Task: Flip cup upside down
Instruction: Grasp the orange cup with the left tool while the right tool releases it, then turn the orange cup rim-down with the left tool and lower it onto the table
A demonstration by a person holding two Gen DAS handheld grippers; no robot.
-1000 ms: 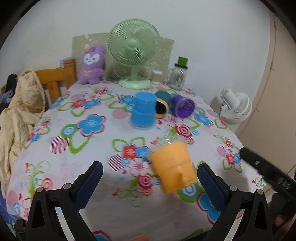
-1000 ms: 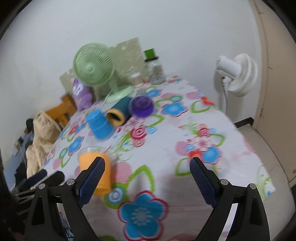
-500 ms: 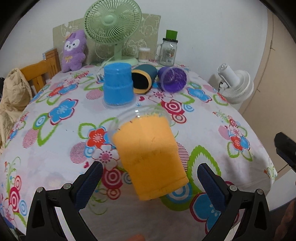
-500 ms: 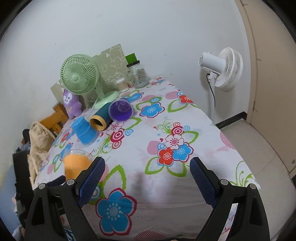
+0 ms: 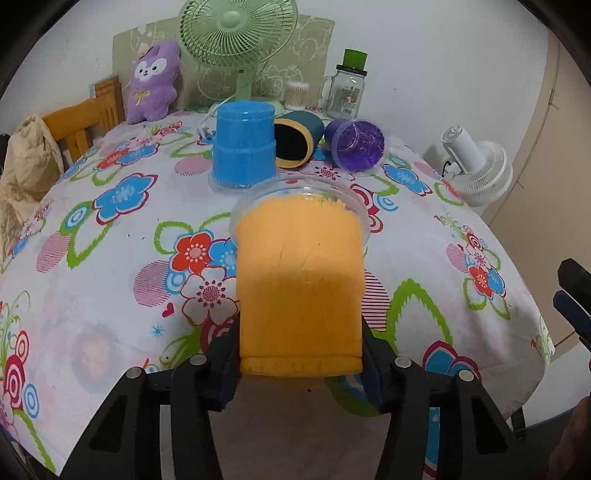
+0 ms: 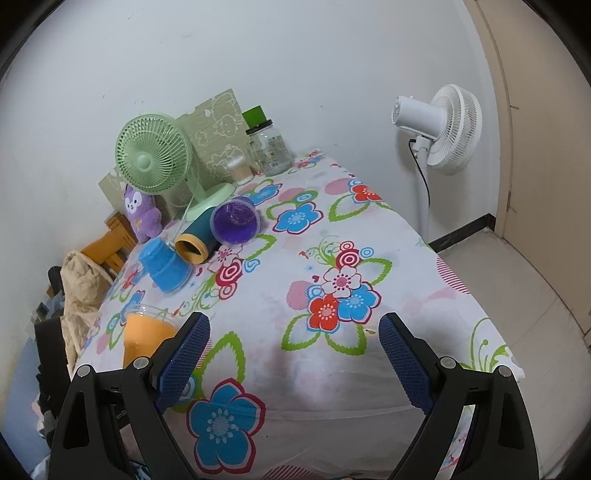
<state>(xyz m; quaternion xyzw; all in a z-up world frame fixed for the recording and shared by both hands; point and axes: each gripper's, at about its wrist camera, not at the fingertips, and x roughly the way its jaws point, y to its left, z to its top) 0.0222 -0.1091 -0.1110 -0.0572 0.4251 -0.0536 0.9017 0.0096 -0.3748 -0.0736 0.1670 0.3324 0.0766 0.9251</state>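
Observation:
An orange cup [image 5: 299, 284] with a clear rim lies between my left gripper's [image 5: 300, 350] fingers, its base toward the camera and its rim pointing away. The left jaws are shut on its lower sides, near the table's front edge. The cup also shows in the right wrist view [image 6: 146, 338], at the left. My right gripper [image 6: 293, 350] is open and empty above the flowered tablecloth [image 6: 332, 332].
A blue cup [image 5: 244, 147] stands upside down mid-table. A dark teal cup [image 5: 295, 142] and a purple cup [image 5: 356, 144] lie on their sides beside it. A green fan [image 5: 238, 33], a plush toy [image 5: 153, 81] and a glass jar [image 5: 345, 88] stand at the back. A white floor fan [image 6: 439, 125] stands beside the table.
My left gripper moved forward around the orange cup and its jaws closed on it. The right gripper stayed open and swung to look further across the table.

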